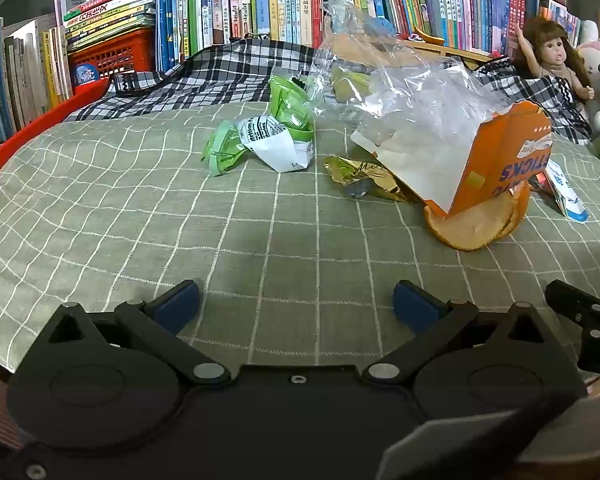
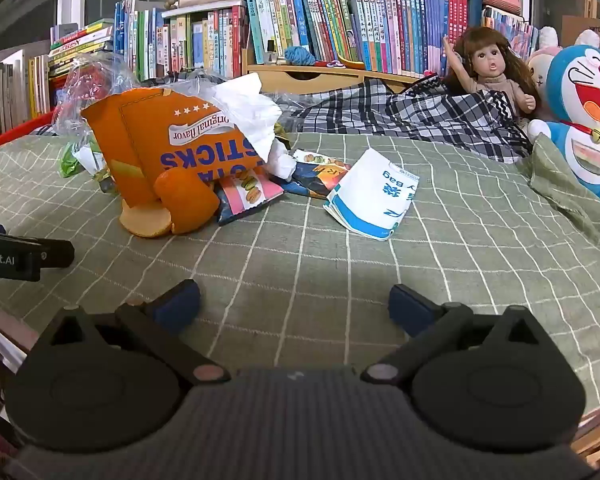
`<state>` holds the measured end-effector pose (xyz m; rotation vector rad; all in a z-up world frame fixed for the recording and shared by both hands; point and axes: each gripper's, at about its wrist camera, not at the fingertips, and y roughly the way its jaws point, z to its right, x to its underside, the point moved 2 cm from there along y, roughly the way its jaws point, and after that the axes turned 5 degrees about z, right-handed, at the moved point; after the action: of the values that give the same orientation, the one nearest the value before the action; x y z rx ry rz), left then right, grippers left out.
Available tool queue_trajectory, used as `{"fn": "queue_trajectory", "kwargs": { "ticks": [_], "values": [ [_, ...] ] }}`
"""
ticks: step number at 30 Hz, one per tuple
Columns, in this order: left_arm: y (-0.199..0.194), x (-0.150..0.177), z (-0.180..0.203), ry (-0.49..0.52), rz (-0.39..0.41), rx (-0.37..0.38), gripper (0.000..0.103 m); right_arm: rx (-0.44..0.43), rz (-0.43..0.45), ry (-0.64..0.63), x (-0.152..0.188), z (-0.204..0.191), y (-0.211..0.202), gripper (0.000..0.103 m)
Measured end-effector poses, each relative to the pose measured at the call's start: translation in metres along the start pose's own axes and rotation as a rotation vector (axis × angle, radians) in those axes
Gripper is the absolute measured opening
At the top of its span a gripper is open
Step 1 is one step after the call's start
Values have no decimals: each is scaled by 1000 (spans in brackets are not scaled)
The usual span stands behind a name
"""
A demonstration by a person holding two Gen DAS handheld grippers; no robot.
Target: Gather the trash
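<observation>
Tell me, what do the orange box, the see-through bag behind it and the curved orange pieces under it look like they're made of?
The orange box looks like thin printed cardboard: matte, with a torn flap. The see-through bag seems to be thin plastic film, glossy and crinkled. The curved orange pieces look like citrus peel, with an orange outside and a pale inside, though I can't be certain.

Your left wrist view looks forward and downward over its own tool [image 1: 296, 300], low above the bed [image 1: 140, 208], toward the bookshelves [image 1: 260, 4]. Your right wrist view does the same from just beside it over its tool [image 2: 294, 300], facing the same wall. Both share the orange box [image 1: 500, 160] [image 2: 148, 140] ahead and the doll [image 1: 556, 60] [image 2: 496, 68] beyond it.
</observation>
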<state>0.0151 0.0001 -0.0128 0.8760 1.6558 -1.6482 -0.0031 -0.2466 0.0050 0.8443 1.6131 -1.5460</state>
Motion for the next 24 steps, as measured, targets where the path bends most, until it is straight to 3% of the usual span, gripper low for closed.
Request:
{"fn": "queue_trajectory", "kwargs": {
  "ticks": [24],
  "values": [
    [2, -2, 0, 3, -13, -1, 103, -4, -32, -1, -1, 0, 3, 103]
  ]
}}
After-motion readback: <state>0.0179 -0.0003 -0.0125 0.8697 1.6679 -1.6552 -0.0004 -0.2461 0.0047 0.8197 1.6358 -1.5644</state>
